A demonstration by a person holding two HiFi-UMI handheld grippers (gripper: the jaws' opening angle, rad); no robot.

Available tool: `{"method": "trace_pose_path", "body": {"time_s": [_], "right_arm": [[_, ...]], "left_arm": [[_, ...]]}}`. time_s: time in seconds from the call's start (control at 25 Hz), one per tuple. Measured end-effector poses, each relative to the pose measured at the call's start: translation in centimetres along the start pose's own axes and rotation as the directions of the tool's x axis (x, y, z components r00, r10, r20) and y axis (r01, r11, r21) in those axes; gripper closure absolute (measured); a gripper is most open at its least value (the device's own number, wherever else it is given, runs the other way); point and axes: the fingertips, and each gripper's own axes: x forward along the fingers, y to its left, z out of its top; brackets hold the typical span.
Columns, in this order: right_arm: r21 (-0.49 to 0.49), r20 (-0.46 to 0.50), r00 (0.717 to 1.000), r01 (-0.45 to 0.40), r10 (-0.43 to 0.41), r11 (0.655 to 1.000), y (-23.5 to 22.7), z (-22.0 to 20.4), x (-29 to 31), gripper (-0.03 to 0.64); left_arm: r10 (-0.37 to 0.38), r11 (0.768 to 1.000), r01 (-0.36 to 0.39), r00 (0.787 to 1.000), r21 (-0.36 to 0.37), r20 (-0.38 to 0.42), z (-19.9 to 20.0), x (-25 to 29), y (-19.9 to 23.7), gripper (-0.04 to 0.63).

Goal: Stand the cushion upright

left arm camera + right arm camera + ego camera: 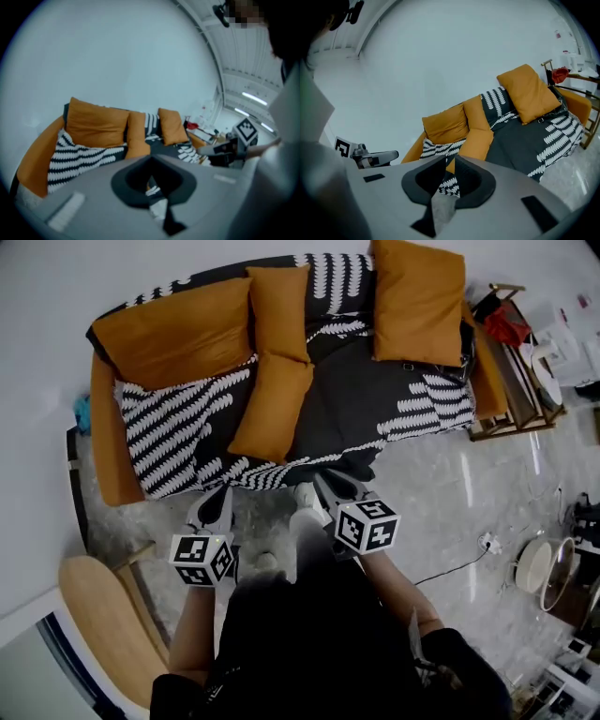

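The flat-lying orange fabric cushion points lengthwise away, ahead between the closed left gripper and the slightly parted right gripper (both empty).

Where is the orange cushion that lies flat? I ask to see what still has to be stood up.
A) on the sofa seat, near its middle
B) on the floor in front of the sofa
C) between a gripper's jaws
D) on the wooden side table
A: the flat cushion lies on the seat of the sofa, just in front of an upright cushion that leans on the backrest.
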Motion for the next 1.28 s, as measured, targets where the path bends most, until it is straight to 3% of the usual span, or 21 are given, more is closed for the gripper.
{"method": "trace_pose_path", "body": {"time_s": [0.28, 0.56, 0.76, 0.96, 1.28], "right_arm": [[0.005, -0.108, 0.993, -0.052, 0.052, 0.999, -2.5, 0.5, 5.9, 0.537], [0.062, -0.156, 0.982, -0.094, 0.102, 0.994, -5.5, -0.3, 10.3, 0.506], [0.071, -0.207, 0.968, -0.127, 0.140, 0.989, -7.5, -1.5, 13.3, 0.491], [0.107, -0.234, 0.960, -0.134, 0.156, 0.985, -8.9, -2.4, 17.3, 0.474], [0.175, -0.278, 0.945, -0.125, 0.171, 0.977, -12.0, -4.6, 22.4, 0.432]], "left_arm": [[0.038, 0.999, -0.039, 0.996, -0.013, -0.079, -0.3, 5.7, 1.9, 0.585], [0.067, 0.997, -0.071, 0.985, -0.015, -0.160, -2.3, 10.0, 3.2, 0.578], [0.065, 0.997, -0.073, 0.972, -0.028, -0.227, -4.1, 13.0, 4.2, 0.541], [0.075, 0.997, -0.081, 0.958, -0.011, -0.277, -5.9, 15.2, 5.7, 0.538], [0.087, 0.993, -0.105, 0.949, -0.045, -0.305, -7.7, 20.5, 6.1, 0.537]]}}
